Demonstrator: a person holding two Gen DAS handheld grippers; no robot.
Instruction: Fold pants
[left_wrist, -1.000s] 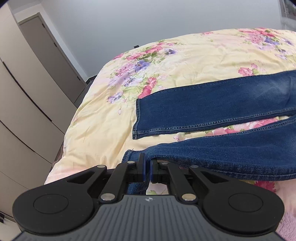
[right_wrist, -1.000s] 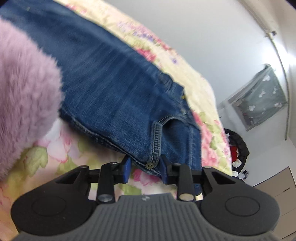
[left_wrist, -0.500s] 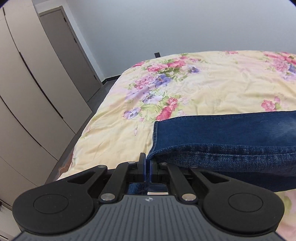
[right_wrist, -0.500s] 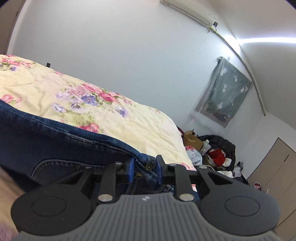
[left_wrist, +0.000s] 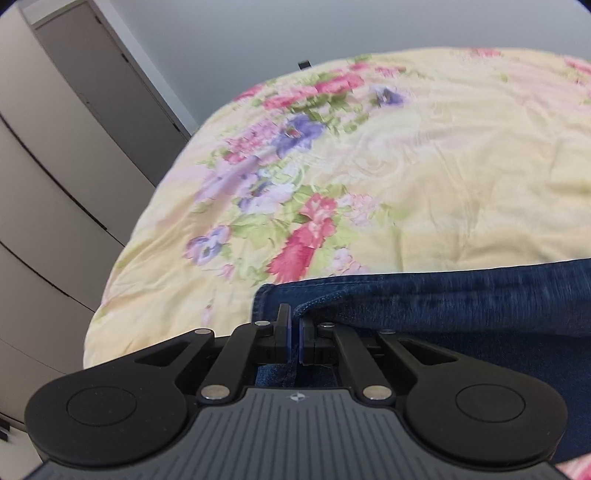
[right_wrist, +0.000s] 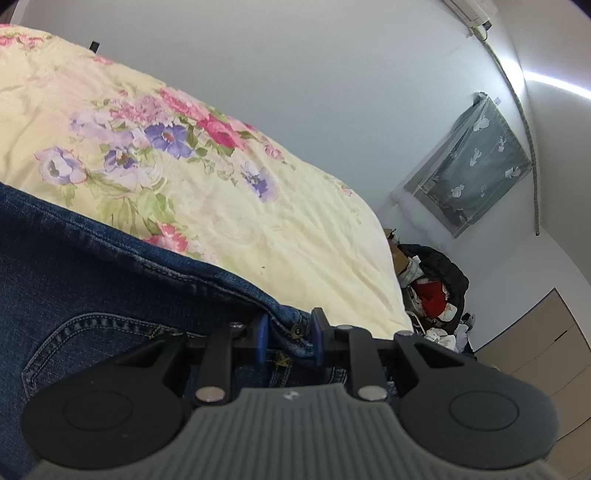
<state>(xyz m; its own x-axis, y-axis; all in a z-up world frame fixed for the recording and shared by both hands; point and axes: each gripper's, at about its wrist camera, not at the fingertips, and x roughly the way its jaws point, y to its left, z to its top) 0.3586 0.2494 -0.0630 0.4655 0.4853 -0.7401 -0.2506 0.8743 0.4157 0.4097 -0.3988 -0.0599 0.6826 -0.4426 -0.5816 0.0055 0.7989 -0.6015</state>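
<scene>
Blue denim pants (left_wrist: 461, 299) lie on a bed with a yellow floral cover (left_wrist: 424, 166). My left gripper (left_wrist: 294, 330) is shut on the hem end of a pant leg, which now lies over the other leg. In the right wrist view my right gripper (right_wrist: 290, 332) is shut on the waistband of the pants (right_wrist: 92, 273), next to a metal rivet (right_wrist: 298, 328). A back pocket (right_wrist: 96, 343) shows at lower left. The rest of the pants is out of view.
Beige wardrobe doors (left_wrist: 48, 192) stand left of the bed. At the bed's right end sits a pile of clothes and bags (right_wrist: 432, 280) on the floor. A grey curtain (right_wrist: 476, 162) hangs on the white wall. More of the floral cover (right_wrist: 221, 192) stretches beyond the pants.
Both grippers carried their denim edges away from me across the bed. The near leg now lies on top of the far leg. A pink fluffy thing has left the right wrist view.
</scene>
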